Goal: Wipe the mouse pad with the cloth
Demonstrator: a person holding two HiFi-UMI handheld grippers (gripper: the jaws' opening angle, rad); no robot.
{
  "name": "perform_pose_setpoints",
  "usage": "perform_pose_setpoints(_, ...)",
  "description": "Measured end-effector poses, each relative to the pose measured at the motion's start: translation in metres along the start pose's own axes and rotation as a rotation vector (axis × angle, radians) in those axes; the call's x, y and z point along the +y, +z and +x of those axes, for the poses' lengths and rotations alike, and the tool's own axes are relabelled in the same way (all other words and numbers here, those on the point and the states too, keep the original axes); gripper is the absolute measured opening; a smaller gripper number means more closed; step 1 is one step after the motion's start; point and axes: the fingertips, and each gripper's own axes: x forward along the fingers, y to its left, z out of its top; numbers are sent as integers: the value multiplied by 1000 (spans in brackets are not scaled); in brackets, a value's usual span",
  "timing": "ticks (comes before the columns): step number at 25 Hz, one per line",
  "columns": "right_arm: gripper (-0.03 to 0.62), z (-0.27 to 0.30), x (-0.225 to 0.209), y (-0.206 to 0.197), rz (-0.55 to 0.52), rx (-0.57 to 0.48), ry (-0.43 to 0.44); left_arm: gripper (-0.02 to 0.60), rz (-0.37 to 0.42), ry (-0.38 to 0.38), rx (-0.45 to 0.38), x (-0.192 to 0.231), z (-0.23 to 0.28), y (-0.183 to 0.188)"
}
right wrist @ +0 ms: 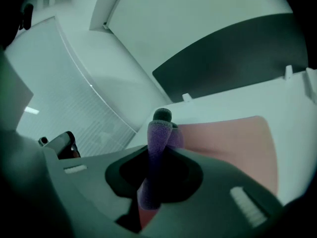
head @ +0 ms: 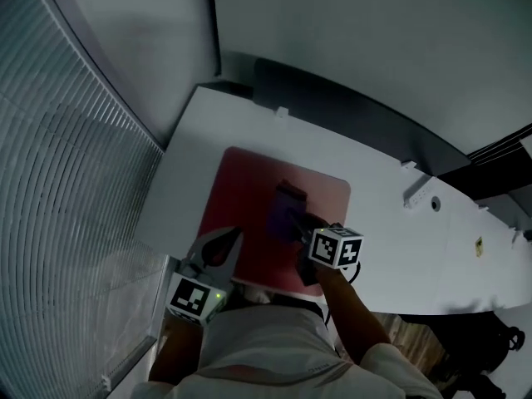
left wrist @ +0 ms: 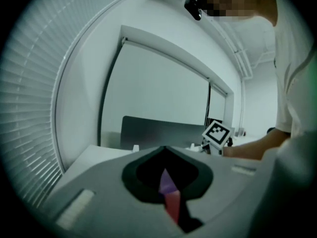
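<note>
A red mouse pad [head: 249, 194] lies on the white table [head: 391, 248]. On its middle sits a purple cloth [head: 288, 209], and my right gripper [head: 304, 223] is shut on it from the near side. In the right gripper view the cloth [right wrist: 157, 150] stands folded between the jaws, with the pad [right wrist: 228, 143] spreading right. My left gripper [head: 233, 239] is at the pad's near left corner, jaws together with nothing between them. In the left gripper view only a slit shows a sliver of the pad [left wrist: 173, 206] and the cloth [left wrist: 167, 182].
Window blinds [head: 66, 181] run along the left side of the table. A dark partition panel [head: 349, 106] stands along the table's far edge, with small white fittings [head: 416, 191] near it. The table's near edge is right of my arm.
</note>
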Motion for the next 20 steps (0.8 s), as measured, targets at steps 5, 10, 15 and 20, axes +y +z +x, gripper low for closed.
perform_pose_setpoints(5, 49, 71, 74, -13, -24, 80, 108, 2, 3, 80, 1, 30, -46, 3)
perform_pose_setpoints(10, 49, 134, 110, -32, -75, 153, 124, 2, -10, 153, 3, 61, -78, 0)
perform_pose_setpoints(15, 49, 189, 115, -57, -42, 221, 95, 2, -20, 179, -12, 80, -99, -10)
perform_pose_setpoints(20, 49, 198, 98, -76, 9, 270, 20, 2, -5, 167, -51, 77, -114, 2)
